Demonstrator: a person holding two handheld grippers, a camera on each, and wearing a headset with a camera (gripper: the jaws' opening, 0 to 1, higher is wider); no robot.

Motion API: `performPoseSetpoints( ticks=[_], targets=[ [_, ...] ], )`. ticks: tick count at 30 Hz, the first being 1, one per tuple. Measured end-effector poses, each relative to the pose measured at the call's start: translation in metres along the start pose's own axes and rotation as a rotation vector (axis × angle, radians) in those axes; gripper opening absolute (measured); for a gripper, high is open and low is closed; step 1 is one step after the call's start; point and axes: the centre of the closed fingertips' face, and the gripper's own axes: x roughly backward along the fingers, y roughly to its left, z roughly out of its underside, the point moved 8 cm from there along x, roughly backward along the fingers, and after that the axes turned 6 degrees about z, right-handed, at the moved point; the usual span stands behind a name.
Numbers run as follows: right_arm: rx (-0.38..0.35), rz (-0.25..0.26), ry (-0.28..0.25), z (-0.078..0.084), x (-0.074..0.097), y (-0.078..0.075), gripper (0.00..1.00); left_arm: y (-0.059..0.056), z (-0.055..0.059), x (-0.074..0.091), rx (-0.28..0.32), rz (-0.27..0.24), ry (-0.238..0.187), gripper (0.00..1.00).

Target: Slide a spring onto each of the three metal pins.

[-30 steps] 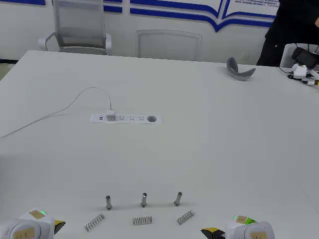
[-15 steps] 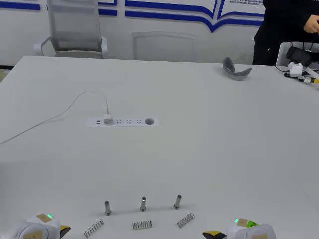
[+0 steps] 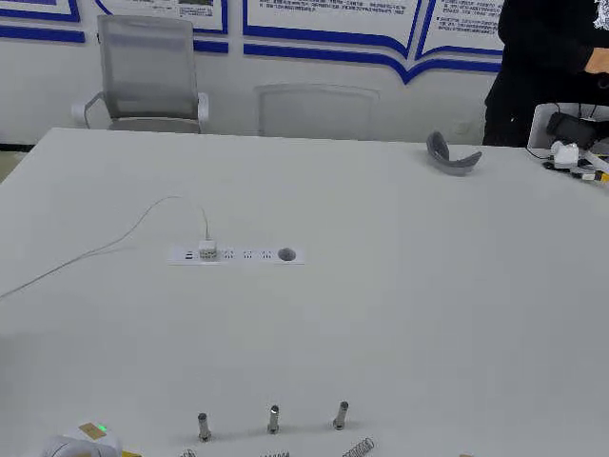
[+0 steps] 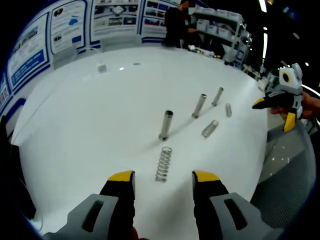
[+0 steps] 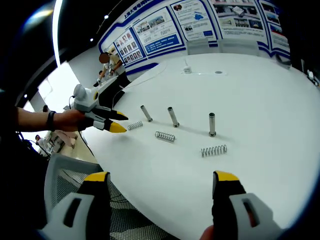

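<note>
Three short metal pins stand upright in a row near the table's front edge: left pin point(image 3: 204, 426), middle pin point(image 3: 273, 418), right pin point(image 3: 341, 414). A spring lies flat in front of each. My left gripper point(image 4: 163, 177) is open and empty, with the nearest spring point(image 4: 163, 163) lying just beyond its jaws and a pin point(image 4: 165, 125) behind it. My right gripper point(image 5: 161, 177) is open and empty, a short way back from a spring point(image 5: 214, 150) and a pin point(image 5: 212, 124). The middle spring point(image 5: 165, 136) and the far spring point(image 5: 135, 125) lie loose.
A white power strip point(image 3: 236, 254) with a plugged charger and cable sits mid-table. At the far right lies a grey curved object point(image 3: 451, 155), with small devices point(image 3: 571, 143) at the right edge. Two chairs point(image 3: 152, 71) and a person in black point(image 3: 547, 57) are behind the white table point(image 3: 400, 314).
The head camera has tilted up, so pins and springs sit lower in the picture and the grippers have nearly left it. The pins and springs themselves have not moved.
</note>
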Motion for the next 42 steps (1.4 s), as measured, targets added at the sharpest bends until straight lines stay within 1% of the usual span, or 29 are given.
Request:
performPoseSetpoints(
  ticks=[6, 10, 16, 19, 21, 22, 26, 29, 31, 33, 36, 40, 42],
  targets=[
    [-0.001, 0.001, 0.001, 0.002, 0.001, 0.0, 0.85, 0.002, 0.0, -0.004, 0.012, 0.003, 0.002, 0.45],
    [-0.006, 0.002, -0.003, 0.002, 0.001, 0.0, 0.85, 0.003, 0.0, -0.006, -0.001, 0.008, 0.008, 0.43],
    [0.002, -0.001, 0.006, 0.004, 0.002, 0.001, 0.85, 0.006, 0.001, -0.014, 0.003, 0.01, 0.012, 0.37],
    [-0.001, 0.002, 0.004, 0.004, 0.003, 0.0, 0.85, 0.006, 0.002, -0.018, 0.004, 0.013, 0.017, 0.34],
    [-0.002, 0.004, 0.002, 0.004, 0.004, -0.001, 0.85, 0.004, 0.002, -0.019, -0.005, 0.012, 0.023, 0.32],
    [-0.003, 0.005, 0.001, 0.004, 0.004, -0.001, 0.85, 0.004, 0.001, -0.02, -0.012, 0.009, 0.018, 0.31],
    [-0.003, 0.005, -0.001, 0.004, 0.005, -0.002, 0.85, 0.003, 0.001, -0.021, -0.02, 0.008, 0.021, 0.26],
    [-0.002, 0.005, 0.0, 0.005, 0.005, -0.001, 0.85, 0.001, 0.001, -0.021, -0.056, -0.004, 0.03, 0.22],
    [-0.003, 0.005, 0.001, 0.005, 0.006, -0.001, 0.85, -0.001, 0.001, -0.022, -0.065, -0.001, 0.035, 0.2],
    [-0.003, 0.003, 0.002, 0.006, 0.005, -0.001, 0.85, -0.001, 0.001, -0.021, -0.081, -0.012, 0.042, 0.17],
    [0.002, 0.001, 0.007, 0.007, 0.005, 0.0, 0.85, 0.0, 0.002, -0.02, -0.07, -0.013, 0.038, 0.17],
    [0.004, -0.003, 0.007, 0.006, 0.005, 0.001, 0.85, -0.001, 0.002, -0.021, -0.097, -0.023, 0.05, 0.11],
    [0.004, -0.005, 0.005, 0.004, 0.005, 0.001, 0.85, -0.002, 0.002, -0.021, -0.091, -0.016, 0.055, 0.11]
  ],
)
